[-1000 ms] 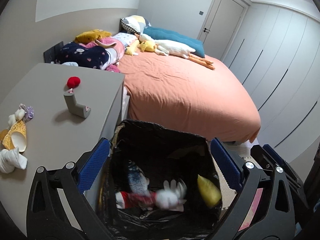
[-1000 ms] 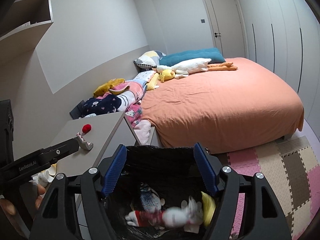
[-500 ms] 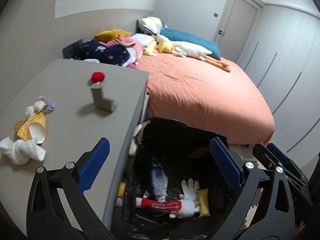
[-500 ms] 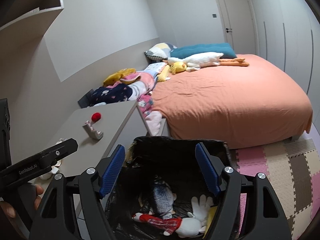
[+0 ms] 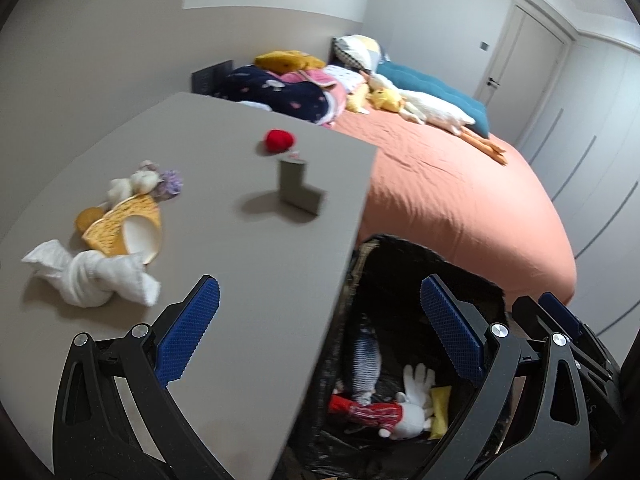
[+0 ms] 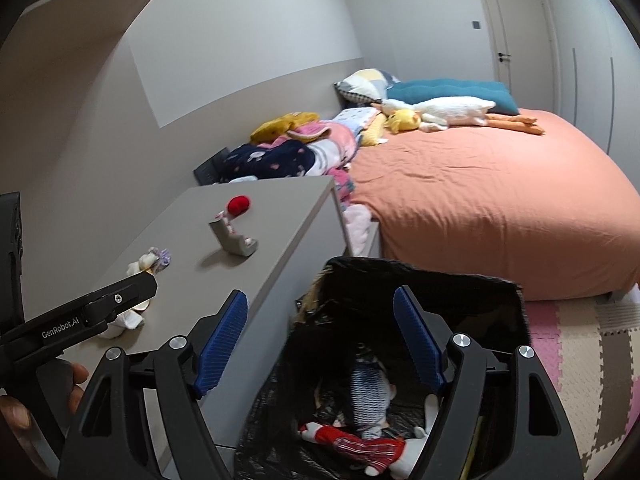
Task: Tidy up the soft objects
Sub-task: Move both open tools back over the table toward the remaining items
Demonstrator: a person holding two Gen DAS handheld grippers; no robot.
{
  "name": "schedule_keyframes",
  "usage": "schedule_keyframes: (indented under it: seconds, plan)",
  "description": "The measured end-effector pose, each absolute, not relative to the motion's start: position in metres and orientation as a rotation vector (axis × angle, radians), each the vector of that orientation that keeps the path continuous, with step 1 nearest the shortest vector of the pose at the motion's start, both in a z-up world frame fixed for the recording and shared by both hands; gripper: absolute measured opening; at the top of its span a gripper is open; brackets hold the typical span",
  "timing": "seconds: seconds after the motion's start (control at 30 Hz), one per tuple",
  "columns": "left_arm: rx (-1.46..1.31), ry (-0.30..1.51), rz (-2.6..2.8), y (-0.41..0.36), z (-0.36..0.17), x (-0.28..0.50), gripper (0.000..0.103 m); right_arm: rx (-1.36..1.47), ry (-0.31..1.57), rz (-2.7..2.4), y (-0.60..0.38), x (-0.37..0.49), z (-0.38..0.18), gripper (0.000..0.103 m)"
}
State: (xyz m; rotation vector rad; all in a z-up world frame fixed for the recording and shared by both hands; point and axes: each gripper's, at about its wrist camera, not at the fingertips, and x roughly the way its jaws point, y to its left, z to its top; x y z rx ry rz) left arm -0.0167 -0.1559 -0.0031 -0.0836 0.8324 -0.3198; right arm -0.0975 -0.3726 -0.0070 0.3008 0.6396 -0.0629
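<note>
Soft toys still out: you have a knotted white cloth toy (image 5: 90, 280), a yellow cone-shaped toy (image 5: 128, 228), a small cream and purple plush (image 5: 146, 180) and a red pompom (image 5: 279, 140) lying on the grey tabletop (image 5: 248, 264), all on the side away from the bin.
Toys already stowed: a striped fish plush (image 5: 366, 358), a white doll in a red checked top (image 5: 376, 412) and a yellow piece (image 5: 440, 404) lie at the bottom of the black-lined bin (image 5: 436, 268), which stands against the tabletop's edge, between it and the bed (image 5: 460, 196).
Grey L-shaped piece: it stands upright (image 5: 298, 194) between the red pompom and the bin; judge for yourself whether it is soft.
Left hand-held gripper: yours (image 5: 316, 338) is spread wide and empty, straddling the tabletop's edge with one pad over the tabletop and one over the bin.
Right hand-held gripper: it (image 6: 320, 338) is wide too, its jaws just opened further, nothing between them, above the bin's near rim.
Next call: the knotted cloth toy lies nearest the left pad, so it looks the likely pick.
Risk, cloth: pinch only a loose tail and it may slip free on the way to the bin.
Risk, neighbours: the cone touches the cloth toy, so a wide closing could drag it along.
Risk, grey piece: a low sweep toward the pompom could topple it.
Risk, liner: the loose black liner could snag a pad at the bin's rim.
</note>
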Motion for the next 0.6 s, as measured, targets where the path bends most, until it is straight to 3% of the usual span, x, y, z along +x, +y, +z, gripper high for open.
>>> schedule_keyframes:
  seconds: [0.6]
  plan:
    - [-0.199,0.878,-0.070,-0.061,-0.020,0.005,0.097,0.205,0.719,0.090,-0.312,-0.035,-0.022,0.079]
